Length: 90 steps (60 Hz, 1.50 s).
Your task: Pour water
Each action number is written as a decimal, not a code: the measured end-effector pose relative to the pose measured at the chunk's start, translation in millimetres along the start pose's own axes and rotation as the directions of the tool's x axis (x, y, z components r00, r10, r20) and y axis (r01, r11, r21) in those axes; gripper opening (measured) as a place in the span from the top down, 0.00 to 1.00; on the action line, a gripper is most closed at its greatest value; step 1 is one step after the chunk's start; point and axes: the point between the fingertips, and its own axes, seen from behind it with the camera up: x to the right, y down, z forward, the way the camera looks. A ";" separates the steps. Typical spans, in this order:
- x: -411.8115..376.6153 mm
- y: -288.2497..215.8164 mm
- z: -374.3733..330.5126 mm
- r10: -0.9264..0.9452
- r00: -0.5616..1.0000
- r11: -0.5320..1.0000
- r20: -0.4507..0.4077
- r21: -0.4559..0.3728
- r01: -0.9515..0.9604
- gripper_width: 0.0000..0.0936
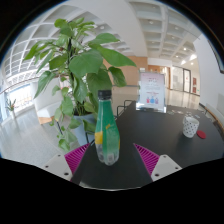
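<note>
Jaws open around the green bottle: it stands upright on the dark desk between the pink pads, gaps either side, cap on. Judgement: centre it, close low on the body, lift straight. Far right sits a white cup, likely pour target. Potted plant just behind-left; leaves could snag. Sign stand further back.

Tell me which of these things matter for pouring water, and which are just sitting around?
For the job: green bottle, standing between the open gripper fingers; likely the patterned cup beyond.

Just there: potted plant, sign stand, dark table.
</note>
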 end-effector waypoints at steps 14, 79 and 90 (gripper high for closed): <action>-8.3 -9.9 68.8 -0.021 0.996 0.999 -0.083 0.046 0.025 0.30; 197.9 -300.7 17.9 0.646 -0.093 -0.013 0.758 -0.111 -0.994 0.56; 264.3 -244.3 66.5 0.620 -0.389 -0.302 0.681 -0.250 -0.920 0.56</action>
